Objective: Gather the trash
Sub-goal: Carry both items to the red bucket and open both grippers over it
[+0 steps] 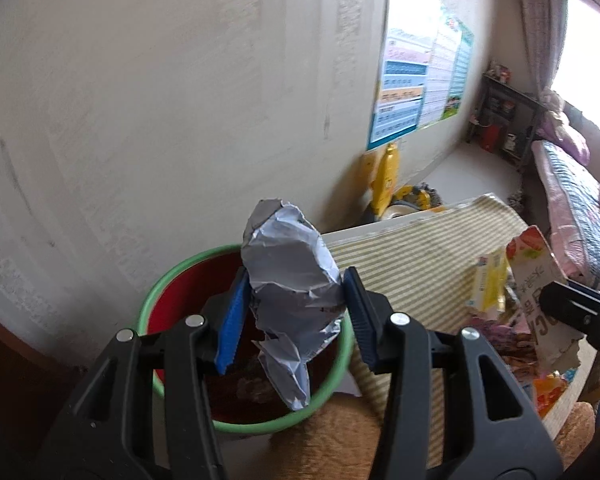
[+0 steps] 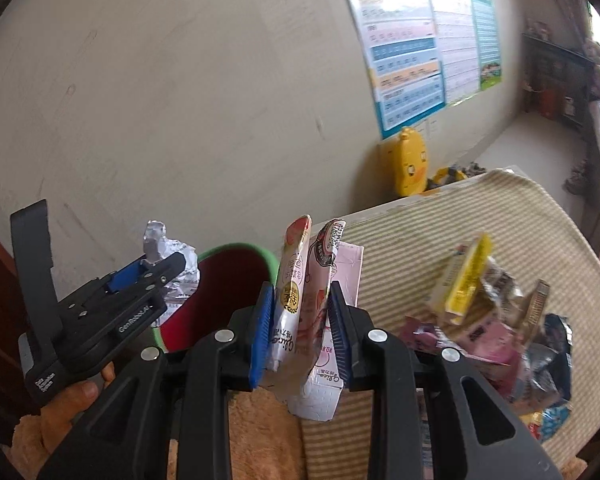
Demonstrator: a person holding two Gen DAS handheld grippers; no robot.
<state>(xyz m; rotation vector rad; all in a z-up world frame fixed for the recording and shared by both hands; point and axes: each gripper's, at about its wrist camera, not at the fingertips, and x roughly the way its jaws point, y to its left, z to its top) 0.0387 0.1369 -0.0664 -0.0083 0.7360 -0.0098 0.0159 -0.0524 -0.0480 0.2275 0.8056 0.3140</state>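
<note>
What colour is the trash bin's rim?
Green, around a red inside; the bin shows best in the left wrist view.

The crumpled wrapper [image 1: 290, 276] looks like creased silvery foil, the bin [image 1: 156, 304] smooth plastic with a matt red inside, the flattened carton [image 2: 312, 320] printed glossy card, the striped mat [image 1: 420, 248] woven cloth, and the gripper pads [image 1: 232, 320] ribbed blue rubber.

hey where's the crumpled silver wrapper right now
The crumpled silver wrapper is pinched in the left claw, held over the green-rimmed red bin by the wall, left of the striped table.
</note>
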